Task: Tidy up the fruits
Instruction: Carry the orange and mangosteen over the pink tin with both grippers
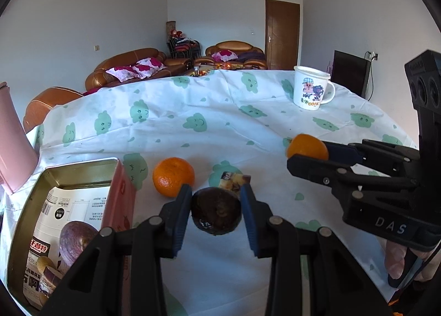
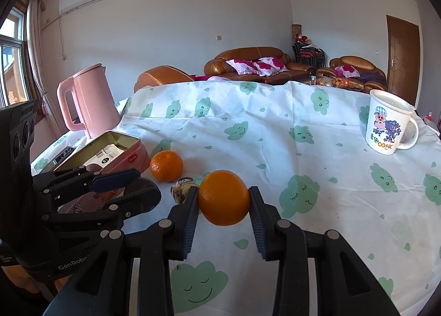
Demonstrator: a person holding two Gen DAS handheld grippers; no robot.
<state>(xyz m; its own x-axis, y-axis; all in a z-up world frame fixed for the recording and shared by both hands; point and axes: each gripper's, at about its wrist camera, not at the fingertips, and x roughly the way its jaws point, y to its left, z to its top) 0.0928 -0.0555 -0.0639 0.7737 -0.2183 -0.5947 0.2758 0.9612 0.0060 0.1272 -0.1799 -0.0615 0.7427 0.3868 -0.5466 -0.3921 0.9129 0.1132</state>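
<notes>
My left gripper point(image 1: 216, 214) is shut on a dark brown round fruit point(image 1: 216, 212), held just above the tablecloth. My right gripper point(image 2: 223, 200) is shut on an orange point(image 2: 223, 197); the same gripper point(image 1: 308, 154) and orange point(image 1: 307, 146) show at the right of the left wrist view. A second orange point(image 1: 173, 176) lies on the cloth beside the pink tin point(image 1: 121, 192), also in the right wrist view point(image 2: 166, 165). The open tin point(image 2: 129, 154) holds a printed packet point(image 1: 66, 222). My left gripper point(image 2: 129, 186) appears at the left of the right wrist view.
A small wrapped snack point(image 1: 234, 179) lies behind the dark fruit, seen also in the right wrist view point(image 2: 183, 187). A pink kettle point(image 2: 88, 101) stands behind the tin. A white cartoon mug point(image 2: 388, 125) stands far right. The cloud-print tablecloth point(image 2: 275, 128) covers the table.
</notes>
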